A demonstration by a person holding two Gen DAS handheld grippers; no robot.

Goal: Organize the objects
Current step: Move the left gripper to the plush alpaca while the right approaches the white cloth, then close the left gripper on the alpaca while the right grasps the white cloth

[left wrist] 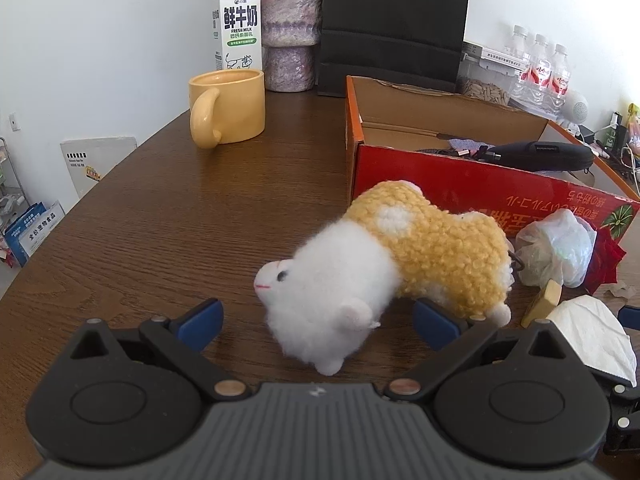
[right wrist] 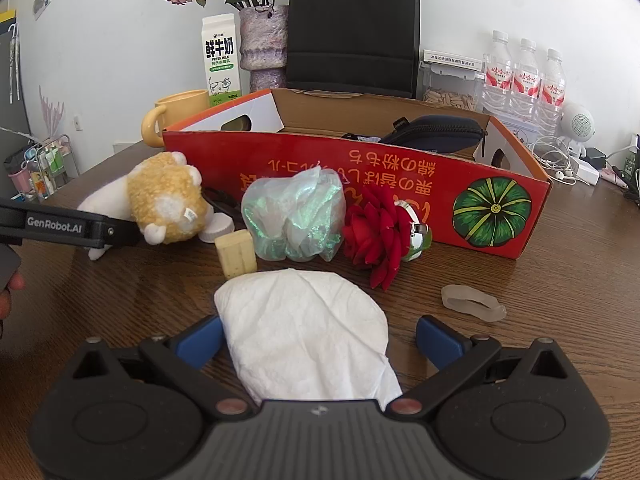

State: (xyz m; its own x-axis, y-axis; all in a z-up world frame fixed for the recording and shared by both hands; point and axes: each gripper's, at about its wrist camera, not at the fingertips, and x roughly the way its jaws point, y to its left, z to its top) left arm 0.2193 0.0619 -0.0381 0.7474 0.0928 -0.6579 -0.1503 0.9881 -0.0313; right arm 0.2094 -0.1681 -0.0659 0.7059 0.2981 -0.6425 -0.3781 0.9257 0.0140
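A plush sheep (left wrist: 384, 264), white head and yellow woolly body, lies on the brown table in front of the red cardboard box (left wrist: 460, 184). My left gripper (left wrist: 318, 326) stands open around the sheep's white head, its blue fingertips (left wrist: 200, 322) on either side. In the right wrist view the sheep (right wrist: 168, 200) lies at the left with the left gripper's arm against it. My right gripper (right wrist: 318, 334) is open around a white tissue (right wrist: 304, 332) lying on the table. The red box (right wrist: 360, 176) holds a dark pouch (right wrist: 436, 134).
In front of the box lie a crumpled plastic bag (right wrist: 296, 216), a red fabric rose (right wrist: 376, 232), a beige block (right wrist: 236, 254), a white cap (right wrist: 218, 226) and a clear rubbery ring (right wrist: 472, 302). Yellow mug (left wrist: 228, 108), milk carton (left wrist: 238, 24), vase, black bag and water bottles (right wrist: 524, 76) stand behind.
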